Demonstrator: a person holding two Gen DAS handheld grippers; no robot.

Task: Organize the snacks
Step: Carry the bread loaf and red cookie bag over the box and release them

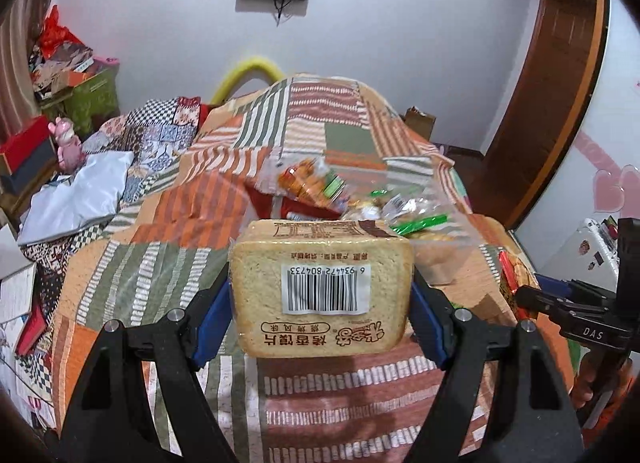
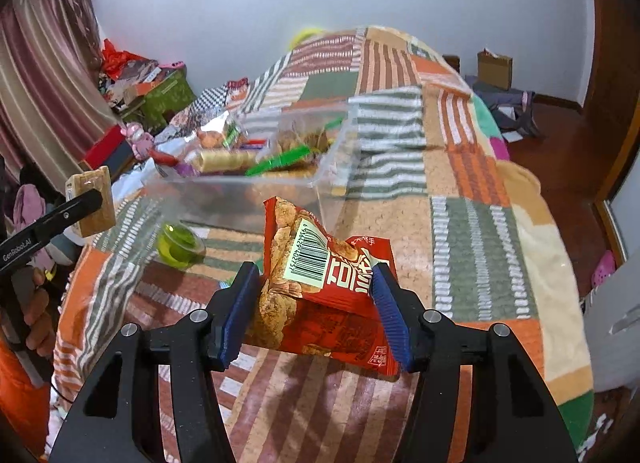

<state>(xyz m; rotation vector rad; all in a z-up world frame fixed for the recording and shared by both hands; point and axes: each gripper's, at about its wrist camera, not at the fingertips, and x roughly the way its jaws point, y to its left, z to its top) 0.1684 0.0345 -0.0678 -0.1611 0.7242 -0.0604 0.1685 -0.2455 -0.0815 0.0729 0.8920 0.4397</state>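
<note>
Two snacks are held above the patchwork quilt (image 2: 472, 247): a toast pack (image 1: 320, 283) is pinched by the left gripper (image 1: 320, 315), a red snack bag (image 2: 320, 287) by the right gripper (image 2: 316, 303), both just short of the clear snack-filled bin (image 2: 280, 167).

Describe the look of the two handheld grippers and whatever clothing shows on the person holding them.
Both are black, angular two-finger tools with ribbed blue pads and silver pivot screws. The left gripper carries white lettering "GenRoboAI" on its side, seen from the right wrist view; the right gripper reads "DAS" from the left wrist view. An orange sleeve shows. No cables visible.
</note>
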